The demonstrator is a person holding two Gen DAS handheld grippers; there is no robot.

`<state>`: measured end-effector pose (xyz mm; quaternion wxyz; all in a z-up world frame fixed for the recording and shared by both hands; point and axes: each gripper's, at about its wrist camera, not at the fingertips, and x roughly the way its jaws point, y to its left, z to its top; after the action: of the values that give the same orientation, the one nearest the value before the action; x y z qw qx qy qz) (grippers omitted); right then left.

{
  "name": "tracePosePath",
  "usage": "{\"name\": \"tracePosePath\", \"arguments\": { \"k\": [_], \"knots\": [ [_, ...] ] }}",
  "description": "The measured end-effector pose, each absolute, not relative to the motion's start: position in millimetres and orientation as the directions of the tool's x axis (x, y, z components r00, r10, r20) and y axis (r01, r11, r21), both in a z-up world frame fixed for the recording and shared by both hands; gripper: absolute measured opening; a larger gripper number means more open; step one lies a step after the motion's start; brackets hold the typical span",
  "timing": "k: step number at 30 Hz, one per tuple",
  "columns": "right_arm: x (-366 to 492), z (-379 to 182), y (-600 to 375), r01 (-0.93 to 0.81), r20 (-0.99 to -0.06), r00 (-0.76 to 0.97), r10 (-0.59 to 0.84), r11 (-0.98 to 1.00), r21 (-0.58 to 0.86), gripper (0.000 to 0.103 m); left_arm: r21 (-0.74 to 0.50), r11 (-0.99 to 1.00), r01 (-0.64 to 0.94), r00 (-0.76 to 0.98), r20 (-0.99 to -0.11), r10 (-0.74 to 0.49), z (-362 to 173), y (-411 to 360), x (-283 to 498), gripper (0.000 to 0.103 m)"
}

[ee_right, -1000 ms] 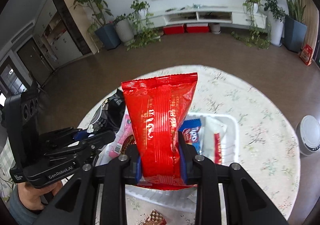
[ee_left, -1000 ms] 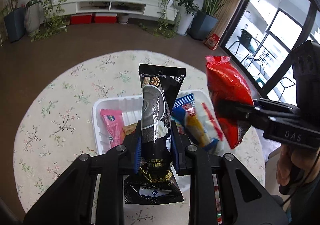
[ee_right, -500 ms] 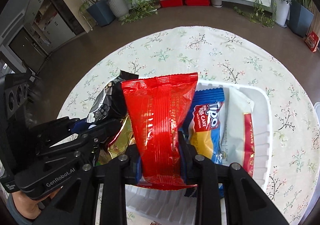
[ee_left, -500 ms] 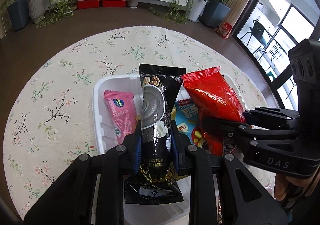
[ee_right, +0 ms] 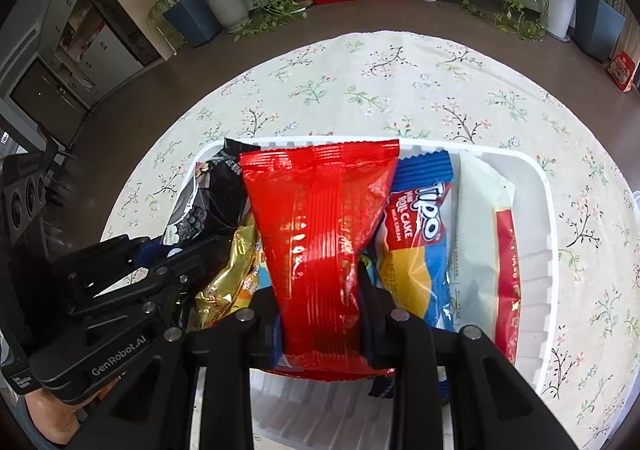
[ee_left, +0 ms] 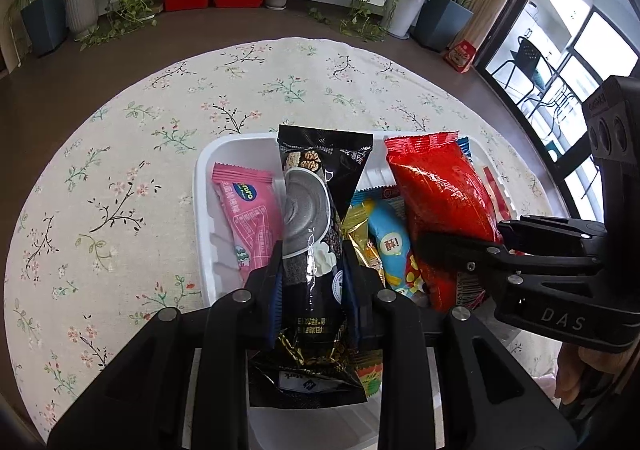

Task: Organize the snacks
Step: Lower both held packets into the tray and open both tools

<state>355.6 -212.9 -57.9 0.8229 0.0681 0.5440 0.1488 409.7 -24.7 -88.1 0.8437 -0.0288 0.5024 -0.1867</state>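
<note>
I have the white tray (ee_right: 549, 210) sitting on the round floral surface (ee_left: 120, 178), already lined with packets lying side by side. My right gripper (ee_right: 320, 314) fingers pinch the red packet (ee_right: 320, 234) low over the tray's middle; my left gripper (ee_left: 314, 282) pinches the black packet (ee_left: 316, 218) beside the pink packet (ee_left: 248, 210), both angled down, probably to slot into gaps.

A black snack packet (ee_left: 312, 234) and a red one (ee_right: 316, 246) stand tilted over the white tray (ee_left: 204, 210).
</note>
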Motion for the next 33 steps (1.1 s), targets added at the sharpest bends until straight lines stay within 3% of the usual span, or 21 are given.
{"name": "tracePosePath", "arguments": {
  "k": [10,15,17,18,23,28,33],
  "knots": [
    [356.2,-63.0,-216.4,-0.170,-0.869,0.373,0.326,0.944,0.281,0.033,-0.248,0.925,0.289,0.436,-0.826,-0.358,-96.6,-21.6,407.6,0.024],
    [349.1,-59.3,-212.6,-0.192,-0.873,0.387,0.298,0.952,0.240,0.041,-0.239,0.928,0.285,0.441,-0.827,-0.348,-93.2,-21.1,406.1,0.025],
    [347.3,-57.2,-214.1,-0.190,-0.871,0.386,0.303,0.950,0.246,0.049,-0.240,0.926,0.291,0.445,-0.823,-0.353,-90.4,-22.0,405.6,0.033],
    [346.5,-55.7,-214.5,-0.191,-0.870,0.386,0.305,0.950,0.248,0.050,-0.240,0.925,0.293,0.449,-0.820,-0.355,-89.0,-22.5,404.6,0.046],
    [345.4,-42.7,-220.3,-0.188,-0.857,0.418,0.301,0.952,0.243,0.051,-0.233,0.930,0.284,0.474,-0.809,-0.348,-81.9,-19.5,401.1,0.065],
    [344.8,-32.5,-225.0,-0.182,-0.842,0.455,0.291,0.956,0.232,0.051,-0.233,0.929,0.287,0.478,-0.806,-0.350,-76.9,-18.9,396.7,0.067],
    [342.6,-28.0,-227.2,-0.170,-0.838,0.480,0.262,0.964,0.204,0.037,-0.217,0.930,0.296,0.503,-0.792,-0.345,-68.5,-21.2,389.8,0.067]
  ]
}}
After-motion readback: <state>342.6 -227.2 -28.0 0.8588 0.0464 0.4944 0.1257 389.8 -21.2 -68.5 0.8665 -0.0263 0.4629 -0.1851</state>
